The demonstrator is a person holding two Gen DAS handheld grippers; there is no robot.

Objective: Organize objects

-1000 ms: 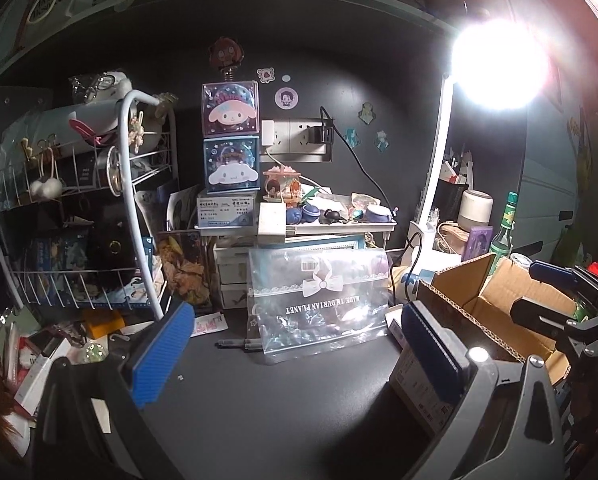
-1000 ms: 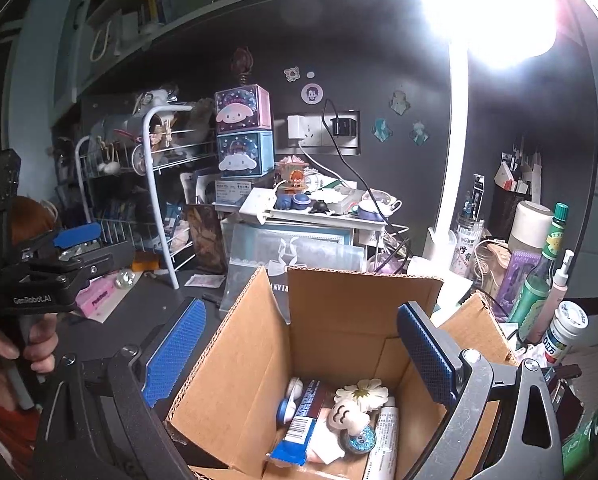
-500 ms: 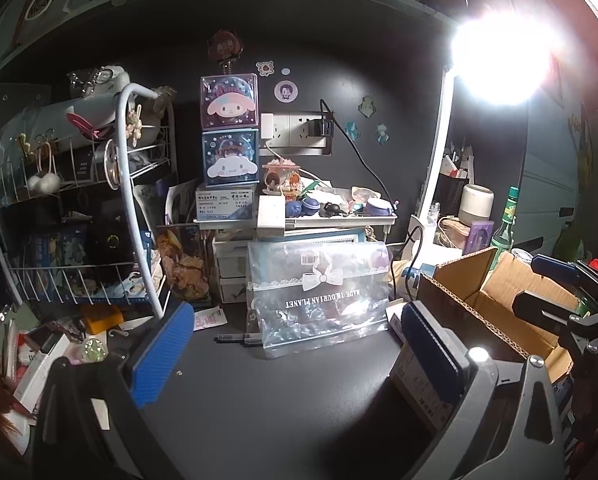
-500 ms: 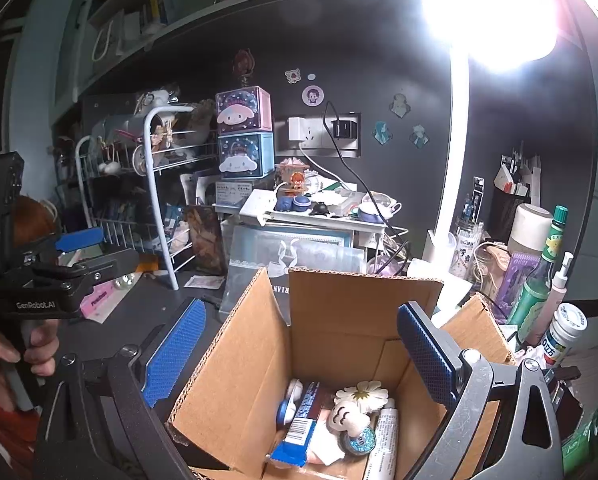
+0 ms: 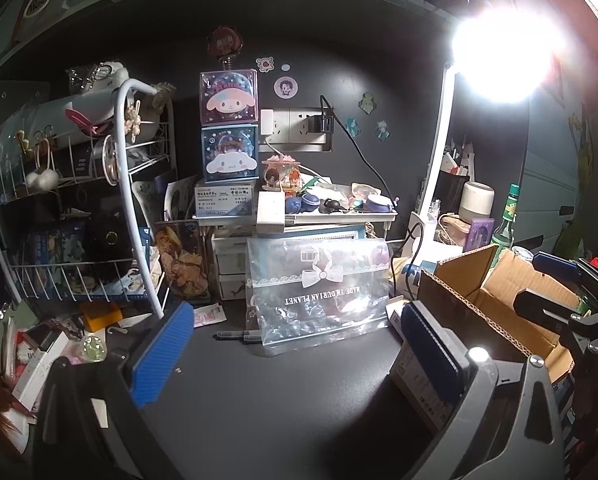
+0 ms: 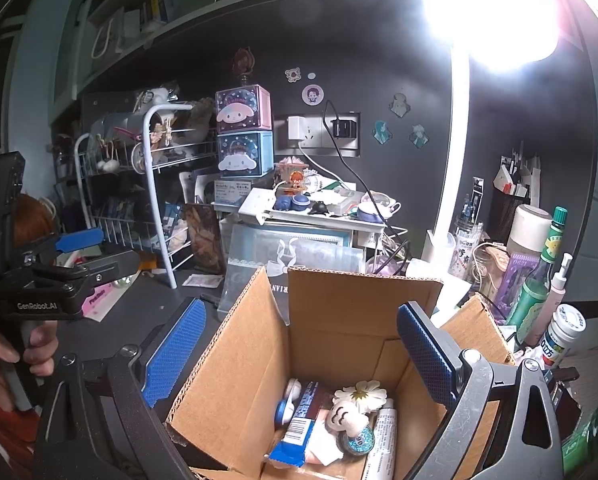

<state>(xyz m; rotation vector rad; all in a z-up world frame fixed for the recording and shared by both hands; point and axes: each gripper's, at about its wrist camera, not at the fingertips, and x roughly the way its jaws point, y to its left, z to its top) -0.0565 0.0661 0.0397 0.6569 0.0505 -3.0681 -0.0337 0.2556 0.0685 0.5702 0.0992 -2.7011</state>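
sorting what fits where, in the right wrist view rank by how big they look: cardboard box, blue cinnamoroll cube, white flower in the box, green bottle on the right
1. cardboard box, by far the largest, though also nearest the camera.
2. green bottle.
3. blue cinnamoroll cube, looks close to the bottle in area and stands farther back, so this order is unsure.
4. white flower, smallest.

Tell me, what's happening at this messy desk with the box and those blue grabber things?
A person is tidying the desk with two handheld grabbers. The right gripper hangs open over a cardboard box that already holds small things, like a white flower and a tube. The left gripper is open too, empty, pointing at a clear plastic bag standing on the dark desk. Nothing is being held right now.
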